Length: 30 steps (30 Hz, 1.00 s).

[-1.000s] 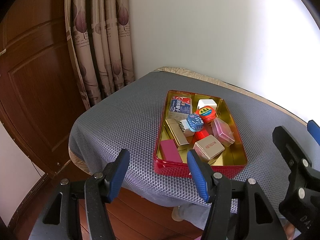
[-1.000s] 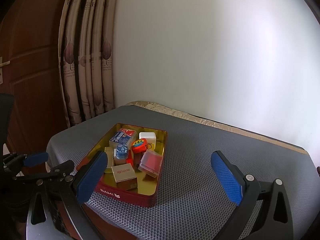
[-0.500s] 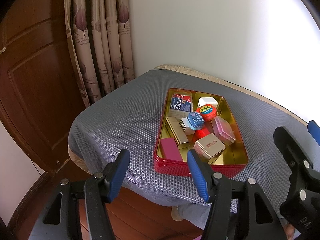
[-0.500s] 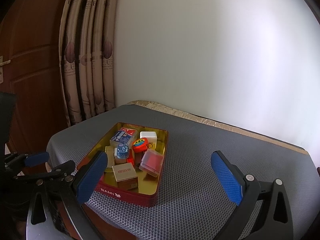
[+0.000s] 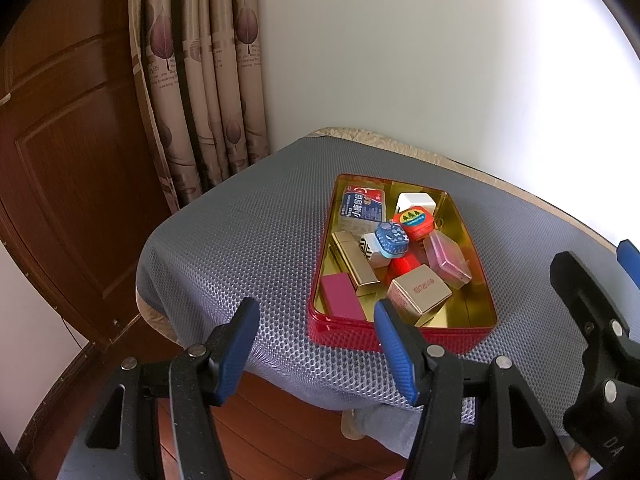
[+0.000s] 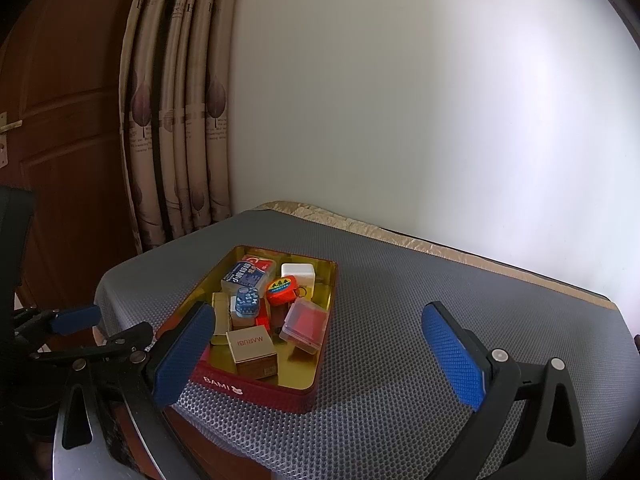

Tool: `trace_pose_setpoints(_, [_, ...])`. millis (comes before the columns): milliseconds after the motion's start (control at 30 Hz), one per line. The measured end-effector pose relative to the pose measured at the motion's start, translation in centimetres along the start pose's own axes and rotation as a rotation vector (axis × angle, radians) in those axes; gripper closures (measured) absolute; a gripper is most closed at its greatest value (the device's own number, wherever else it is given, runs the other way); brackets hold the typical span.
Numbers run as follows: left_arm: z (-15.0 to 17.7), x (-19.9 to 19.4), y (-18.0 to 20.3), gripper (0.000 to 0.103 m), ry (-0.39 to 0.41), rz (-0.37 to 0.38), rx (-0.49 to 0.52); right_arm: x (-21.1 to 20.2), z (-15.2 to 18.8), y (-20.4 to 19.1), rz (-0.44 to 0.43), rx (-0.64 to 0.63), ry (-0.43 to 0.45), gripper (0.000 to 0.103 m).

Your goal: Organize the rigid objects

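Covering the worktop (image 5: 256, 240) is a grey honeycomb-mesh mat, with a beige cloth edge showing along the back. White wall behind, patterned beige leaf-print curtain (image 5: 200, 80) in the corner, dark brown wooden door (image 5: 72, 152) to the side, reddish wood floor (image 5: 272, 420) below.

One red rectangular metal tin with gold interior (image 5: 396, 338) sits on the mat near the front edge, "BAMI" printed on its outer wall. All loose items lie inside it, jumbled and touching.

Count, as far as visible:
- 1 blue-and-red printed flat box (image 5: 362, 208), back left corner
- 1 white cube-shaped block (image 5: 414, 202), back right
- 1 round orange tape-measure-like case with green-yellow label (image 5: 412, 222)
- 1 small blue patterned lidded box (image 5: 392, 240), on top of the pile
- 1 black-and-white patterned small box (image 5: 368, 250), partly covered
- 1 long gold metallic box (image 5: 354, 262)
- 1 magenta flat block (image 5: 342, 294), front left
- 1 tan cardboard box marked "MARUBI" (image 5: 418, 292), front middle
- 1 clear plastic case with pink-red contents (image 5: 448, 260), tilted on the right
- 1 red item (image 5: 402, 266) under the pile, shape unclear

Left tool (image 5: 314, 352): blue pads apart, nothing between them, short of the tin's front wall. Right tool (image 6: 320, 354): pads wide apart, holding nothing, with the tin just beyond its left pad.
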State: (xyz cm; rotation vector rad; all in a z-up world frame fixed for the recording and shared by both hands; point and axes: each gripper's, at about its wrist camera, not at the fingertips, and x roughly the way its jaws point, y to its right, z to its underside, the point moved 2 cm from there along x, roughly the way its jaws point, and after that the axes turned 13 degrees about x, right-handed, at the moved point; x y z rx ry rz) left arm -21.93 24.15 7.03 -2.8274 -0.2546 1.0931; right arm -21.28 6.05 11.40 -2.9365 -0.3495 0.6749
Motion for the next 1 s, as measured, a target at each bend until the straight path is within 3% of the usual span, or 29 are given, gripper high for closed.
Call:
trace_pose_setpoints(267, [0.0, 0.2, -0.2, 0.042, 0.000, 0.000, -0.004, 0.0, 0.0, -0.2, 0.003, 0.001, -0.002, 0.001])
trace_pose_setpoints(433, [0.0, -0.4, -0.2, 0.041, 0.055, -0.013, -0.013, 0.0, 0.0, -0.2, 0.002, 0.002, -0.002, 0.000])
trace_pose_setpoints(733, [0.0, -0.9, 1.3, 0.041, 0.075, -0.050, 0.061, -0.4, -0.2, 0.1, 0.001, 0.001, 0.014, 0.001])
trace_pose_setpoints(1000, [-0.1, -1.1, 1.4, 0.041, 0.061, -0.042, 0.059, -0.1, -0.9, 2.9, 0.047, 0.039, 0.014, 0.000])
